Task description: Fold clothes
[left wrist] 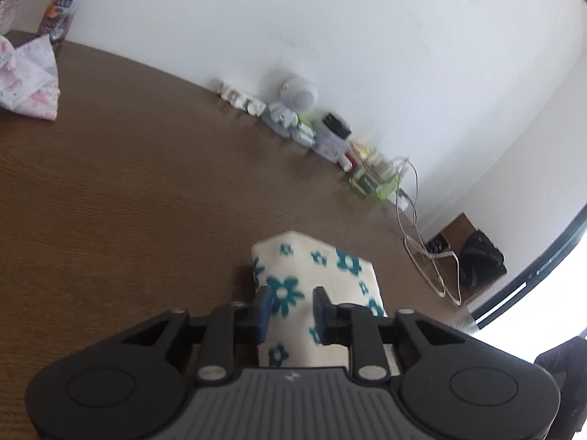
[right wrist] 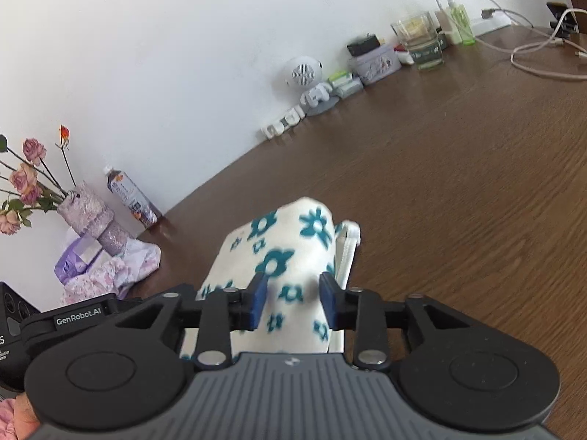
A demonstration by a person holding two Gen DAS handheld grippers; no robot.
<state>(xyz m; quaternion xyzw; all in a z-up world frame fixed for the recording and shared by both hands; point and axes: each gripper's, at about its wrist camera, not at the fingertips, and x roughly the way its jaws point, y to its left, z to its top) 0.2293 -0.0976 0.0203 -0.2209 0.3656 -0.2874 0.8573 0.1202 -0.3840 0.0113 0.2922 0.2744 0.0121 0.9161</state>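
A white garment with teal flowers (left wrist: 312, 256) lies folded into a thick bundle on the brown wooden table (left wrist: 110, 183). My left gripper (left wrist: 291, 311) is shut on its near end, and the blue pads (left wrist: 265, 311) press the cloth from both sides. In the right wrist view the same garment (right wrist: 286, 234) bulges up between the fingers, with a white strap edge (right wrist: 348, 245) at its right side. My right gripper (right wrist: 293, 297) is shut on it too. The garment's near part is hidden under both gripper bodies.
A folded pink-print cloth (left wrist: 29, 80) sits at the far left. Along the wall stand a bottle (right wrist: 132, 198), a vase of roses (right wrist: 88, 216), a white round speaker (right wrist: 302, 71), small boxes, a glass (right wrist: 422, 44) and loose cables (right wrist: 543, 47). More pink clothes (right wrist: 110, 275) lie by the vase.
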